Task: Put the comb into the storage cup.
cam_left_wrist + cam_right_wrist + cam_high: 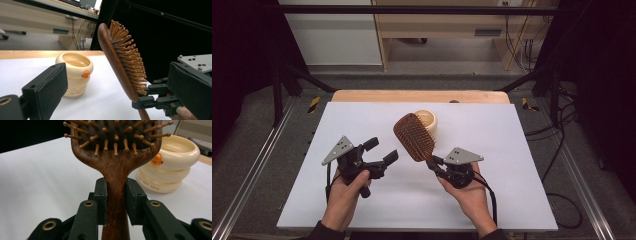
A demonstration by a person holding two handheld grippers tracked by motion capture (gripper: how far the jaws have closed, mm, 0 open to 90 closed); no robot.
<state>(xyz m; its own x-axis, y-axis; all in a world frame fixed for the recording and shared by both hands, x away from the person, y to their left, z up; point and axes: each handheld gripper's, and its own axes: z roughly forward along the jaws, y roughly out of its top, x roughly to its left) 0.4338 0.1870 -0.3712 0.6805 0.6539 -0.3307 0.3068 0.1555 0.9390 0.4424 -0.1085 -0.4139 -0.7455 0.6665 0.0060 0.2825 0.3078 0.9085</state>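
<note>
A person sits at a white table (pixel 362 200) with a two-jaw gripper in each hand. The right gripper (pixel 435 165), at about five o'clock from the table's centre, is clamped on the handle of a wooden brush (pixel 414 136). In the right gripper view both pads press the handle just below the brush head, so the grip looks firm. The brush rises off the table, tilted away toward eleven o'clock, its bristles turned up and toward the person. Held so near the head, it seems steadied for carrying or passing rather than for brushing.

A cream cup (pixel 428 120) stands upright on the table at one o'clock from the brush head, just behind it, its mouth open. It is likely the place the brush is bound for, though that is a guess.

The left gripper (pixel 381 151), at eight o'clock from the brush, has its jaws wide apart and holds nothing. It points toward the brush, apart from it, as if ready to help. Both forearms enter from six o'clock, palms cupped under the grippers.
</note>
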